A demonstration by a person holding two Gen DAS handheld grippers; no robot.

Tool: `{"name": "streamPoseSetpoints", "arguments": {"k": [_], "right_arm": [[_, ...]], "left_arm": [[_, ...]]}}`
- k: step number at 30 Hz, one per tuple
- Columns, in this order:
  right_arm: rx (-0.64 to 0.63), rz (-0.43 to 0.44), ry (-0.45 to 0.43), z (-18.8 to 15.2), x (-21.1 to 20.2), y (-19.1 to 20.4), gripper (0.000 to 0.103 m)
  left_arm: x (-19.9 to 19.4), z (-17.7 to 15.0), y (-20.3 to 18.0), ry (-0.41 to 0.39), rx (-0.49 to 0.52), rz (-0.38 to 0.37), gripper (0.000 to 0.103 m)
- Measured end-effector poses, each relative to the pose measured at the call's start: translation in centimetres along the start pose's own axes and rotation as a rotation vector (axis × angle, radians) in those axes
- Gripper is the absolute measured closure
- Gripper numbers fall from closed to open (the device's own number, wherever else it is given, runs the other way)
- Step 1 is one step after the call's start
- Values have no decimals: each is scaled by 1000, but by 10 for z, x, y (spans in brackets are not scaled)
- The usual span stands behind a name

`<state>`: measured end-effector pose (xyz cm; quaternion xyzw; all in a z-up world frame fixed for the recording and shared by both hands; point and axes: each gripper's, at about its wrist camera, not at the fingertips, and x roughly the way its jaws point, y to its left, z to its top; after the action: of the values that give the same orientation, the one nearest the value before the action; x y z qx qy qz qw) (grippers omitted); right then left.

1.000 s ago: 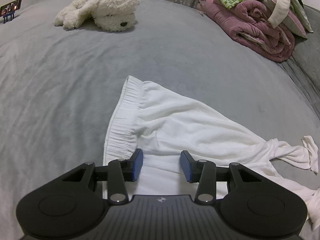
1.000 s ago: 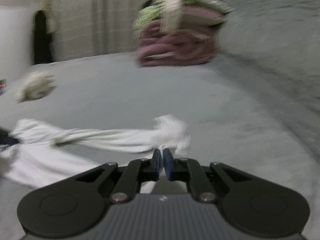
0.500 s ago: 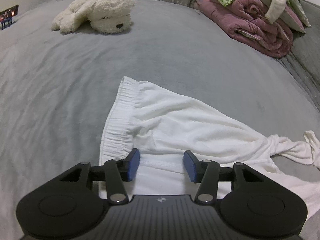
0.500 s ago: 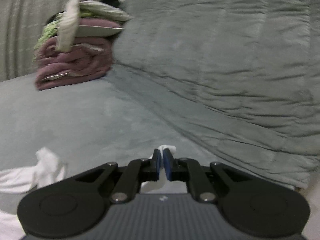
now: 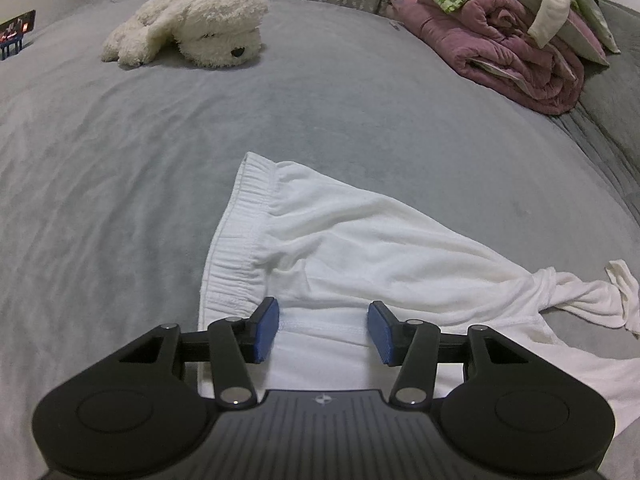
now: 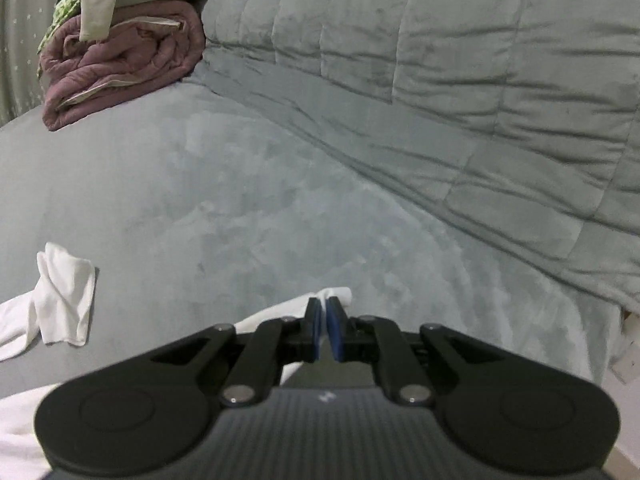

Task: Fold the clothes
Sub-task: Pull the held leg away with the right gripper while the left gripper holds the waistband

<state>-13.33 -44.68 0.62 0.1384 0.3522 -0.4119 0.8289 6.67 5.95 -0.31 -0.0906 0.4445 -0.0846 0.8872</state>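
We see the white garment (image 5: 360, 248) spread on the grey bed cover (image 5: 160, 160) just ahead of the left gripper (image 5: 323, 330), waistband toward 11 o'clock, one twisted end trailing to 3 o'clock & cut off by the frame edge; the jaws have just been opening, blue pads apart w/ cloth lying under the gap, not pinched. In the right wrist view the right gripper (image 6: 326, 330) is clamped on a white corner of the garment (image 6: 332, 294) w/ most of that cloth hidden behind the gripper body. A plush toy (image 5: 188, 26) sits at 11 o'clock and a folded blanket pile (image 5: 508, 40) at 1 o'clock, its top cut off.
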Motion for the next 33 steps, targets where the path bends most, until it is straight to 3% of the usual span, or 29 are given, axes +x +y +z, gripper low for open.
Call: {"name": "streamPoseSetpoints", "arguments": {"k": [7, 13, 22, 29, 33], "right_arm": [[34, 63, -34, 0, -11, -8, 97], [113, 128, -27, 5, -12, -20, 97], [122, 189, -59, 7, -23, -16, 97], [147, 211, -59, 4, -29, -19, 97], [166, 235, -54, 3, -32, -19, 97]], "left_arm": [[-13, 4, 8, 3, -86, -58, 53], [-49, 2, 20, -60, -101, -95, 53], [-91, -30, 67, -44, -272, -134, 53], [-105, -63, 81, 29, -408, -258, 53], [-92, -72, 69, 76, -368, -197, 53]]}}
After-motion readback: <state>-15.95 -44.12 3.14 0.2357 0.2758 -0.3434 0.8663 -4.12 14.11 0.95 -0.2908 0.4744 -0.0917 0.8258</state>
